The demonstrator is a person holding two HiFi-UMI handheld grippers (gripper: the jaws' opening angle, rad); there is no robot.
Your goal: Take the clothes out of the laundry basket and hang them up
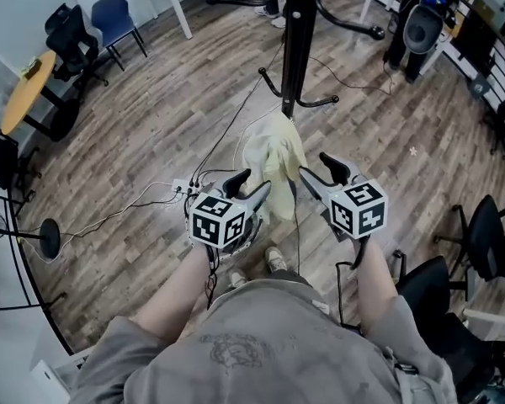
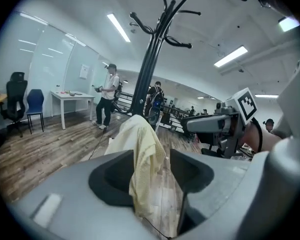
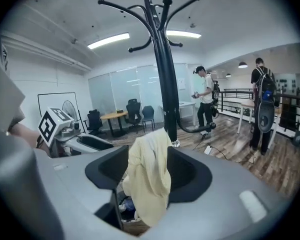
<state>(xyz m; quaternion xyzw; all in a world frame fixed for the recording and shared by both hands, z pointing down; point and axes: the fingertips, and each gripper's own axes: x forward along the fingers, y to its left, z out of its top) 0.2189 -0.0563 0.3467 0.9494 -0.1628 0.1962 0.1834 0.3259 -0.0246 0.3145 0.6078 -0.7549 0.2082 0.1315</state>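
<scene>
Garment (image 1: 273, 156): pale yellow cloth, soft, crumpled folds.

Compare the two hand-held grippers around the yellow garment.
The left hand-held gripper stands at the yellow garment's left, the right hand-held gripper at its right. In their own views, the garment spans the right one's whole gap, while the left one's gap shows floor beside it. Shared: both have jaws apart, neither clamping the garment.

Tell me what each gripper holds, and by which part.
Nothing is gripped. The left hand-held gripper and right hand-held gripper are open; the garment hangs loose at their jaws, apparently from the rack.
</scene>
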